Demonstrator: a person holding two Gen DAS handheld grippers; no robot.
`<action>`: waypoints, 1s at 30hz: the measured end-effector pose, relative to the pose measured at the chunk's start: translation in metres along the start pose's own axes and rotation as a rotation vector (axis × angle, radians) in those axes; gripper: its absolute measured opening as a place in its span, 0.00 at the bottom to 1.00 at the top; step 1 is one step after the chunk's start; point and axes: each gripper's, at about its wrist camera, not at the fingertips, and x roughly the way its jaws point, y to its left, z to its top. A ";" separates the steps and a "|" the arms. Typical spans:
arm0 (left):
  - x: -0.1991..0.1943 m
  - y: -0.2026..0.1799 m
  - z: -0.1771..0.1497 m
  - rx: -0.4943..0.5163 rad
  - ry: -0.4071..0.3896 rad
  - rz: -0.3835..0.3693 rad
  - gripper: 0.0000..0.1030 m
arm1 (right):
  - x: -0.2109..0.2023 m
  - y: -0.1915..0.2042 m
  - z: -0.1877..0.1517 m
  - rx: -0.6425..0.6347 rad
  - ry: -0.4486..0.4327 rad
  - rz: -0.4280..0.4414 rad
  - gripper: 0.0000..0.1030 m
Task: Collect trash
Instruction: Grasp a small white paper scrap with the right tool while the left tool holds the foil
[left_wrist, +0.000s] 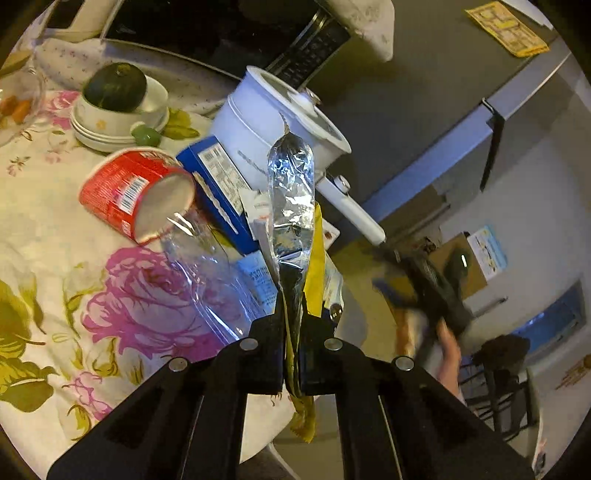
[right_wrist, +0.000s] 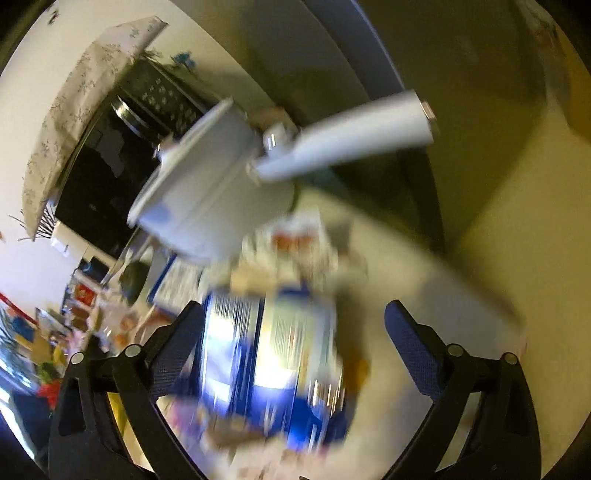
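My left gripper (left_wrist: 293, 314) is shut on a yellow wrapper with a silver foil inside (left_wrist: 291, 192), holding it upright above the table edge. On the floral tablecloth (left_wrist: 55, 240) lie a tipped red cup (left_wrist: 133, 192), a clear plastic bottle (left_wrist: 207, 273), a blue box (left_wrist: 218, 188) and blue-white paper scraps (left_wrist: 255, 277). My right gripper (right_wrist: 295, 325) is open, its jaws either side of a blurred blue-and-white package (right_wrist: 273, 362) without closing on it. It also shows, blurred, in the left wrist view (left_wrist: 436, 291).
A white pot with lid and long handle (left_wrist: 280, 125) stands behind the trash; it also shows in the right wrist view (right_wrist: 207, 192). Stacked bowls with a green squash (left_wrist: 118, 103) sit at the back left. A microwave (left_wrist: 229, 33) is behind. A cardboard box (left_wrist: 465, 262) is on the floor.
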 end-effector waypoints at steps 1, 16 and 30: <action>0.003 0.001 0.000 0.006 0.004 0.004 0.05 | 0.011 0.000 0.009 -0.005 0.012 0.002 0.87; 0.000 0.031 0.006 -0.050 0.020 0.006 0.05 | 0.108 -0.007 0.037 -0.134 0.142 0.080 0.20; -0.027 0.026 0.007 -0.033 -0.059 0.003 0.05 | 0.027 0.043 0.042 -0.175 -0.056 0.082 0.02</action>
